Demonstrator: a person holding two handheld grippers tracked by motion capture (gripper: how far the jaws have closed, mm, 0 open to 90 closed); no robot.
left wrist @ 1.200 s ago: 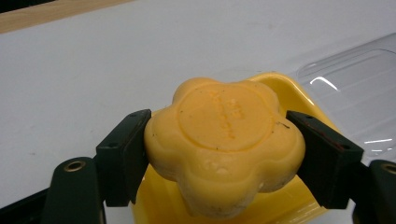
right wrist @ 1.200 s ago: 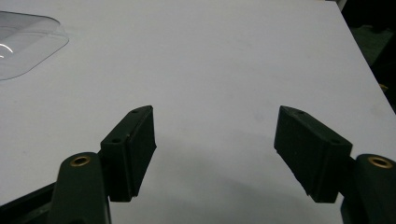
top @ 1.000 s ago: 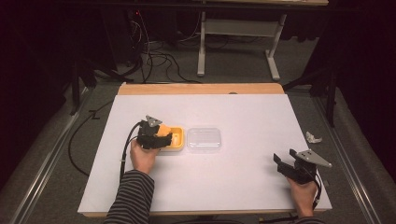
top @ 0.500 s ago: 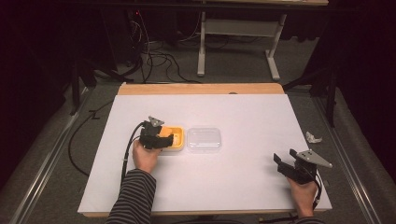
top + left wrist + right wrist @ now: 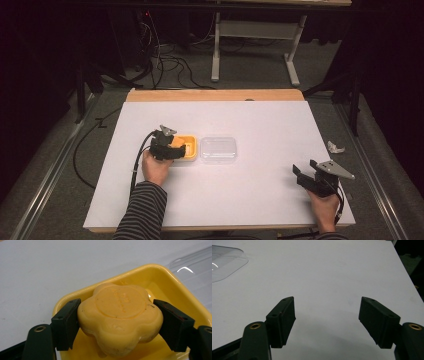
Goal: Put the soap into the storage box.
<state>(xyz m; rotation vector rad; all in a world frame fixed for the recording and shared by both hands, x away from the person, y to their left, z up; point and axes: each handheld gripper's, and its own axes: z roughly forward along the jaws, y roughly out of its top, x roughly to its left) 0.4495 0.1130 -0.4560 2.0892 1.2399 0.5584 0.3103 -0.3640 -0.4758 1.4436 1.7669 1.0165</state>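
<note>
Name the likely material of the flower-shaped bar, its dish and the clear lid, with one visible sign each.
Bar: probably soap; matte, waxy, embossed stamp, small specks.
Dish: likely yellow plastic; smooth, glossy rounded rim.
Lid: looks like clear plastic; see-through, with bright glints.

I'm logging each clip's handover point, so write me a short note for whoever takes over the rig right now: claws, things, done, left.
Left claw: shut on the yellow flower-shaped soap, holding it in or just above the yellow soap dish; I cannot tell if it touches the bottom.
Right claw: open, holding nothing, near the table's right front corner.
Clear lid: lies flat beside the dish, on its right.
Done: soap gripped at the dish.
Left: probably either seat and release the soap and fit the lid, or lift it out; which one is unclear.
</note>
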